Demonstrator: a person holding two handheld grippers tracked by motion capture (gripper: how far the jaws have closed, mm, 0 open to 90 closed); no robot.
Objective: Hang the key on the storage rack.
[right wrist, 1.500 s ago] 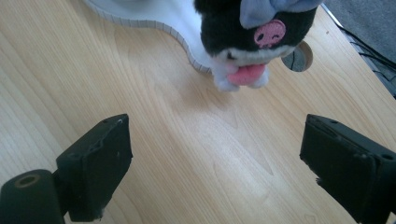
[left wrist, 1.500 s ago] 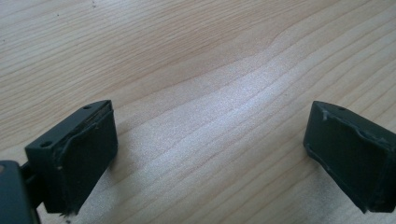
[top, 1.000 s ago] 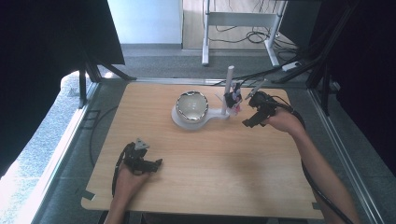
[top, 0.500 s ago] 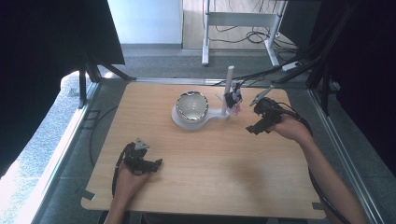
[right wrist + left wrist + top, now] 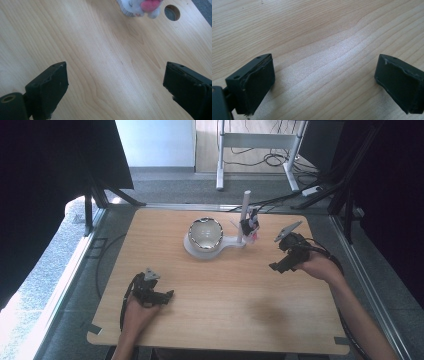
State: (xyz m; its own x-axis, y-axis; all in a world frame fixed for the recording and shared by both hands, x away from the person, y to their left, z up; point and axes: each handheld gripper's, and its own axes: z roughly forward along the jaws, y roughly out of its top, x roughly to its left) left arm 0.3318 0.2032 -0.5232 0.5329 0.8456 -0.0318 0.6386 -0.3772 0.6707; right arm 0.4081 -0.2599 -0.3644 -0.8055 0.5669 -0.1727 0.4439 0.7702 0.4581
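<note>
The right gripper (image 5: 280, 266) hovers wide open and empty near the tabletop's (image 5: 225, 320) right edge; the bowl (image 5: 205, 233) sits mid-far edge (stand (image 5: 244, 220) beside it). The left gripper (image 5: 165, 296), also wide, rests near-left. Any approach should probably stay slow and level.

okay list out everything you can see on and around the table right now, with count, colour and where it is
Table: one, light wood, centre of the high view.
Bowl: one, shiny metal, on a white base at the far middle.
Post: one, white, upright beside the bowl.
Small dark and pink item: one, at the post; too small to identify.
Hole: one, round, in the tabletop.
Left gripper: black, open, near edge.
Right gripper: black, open, right side.
</note>
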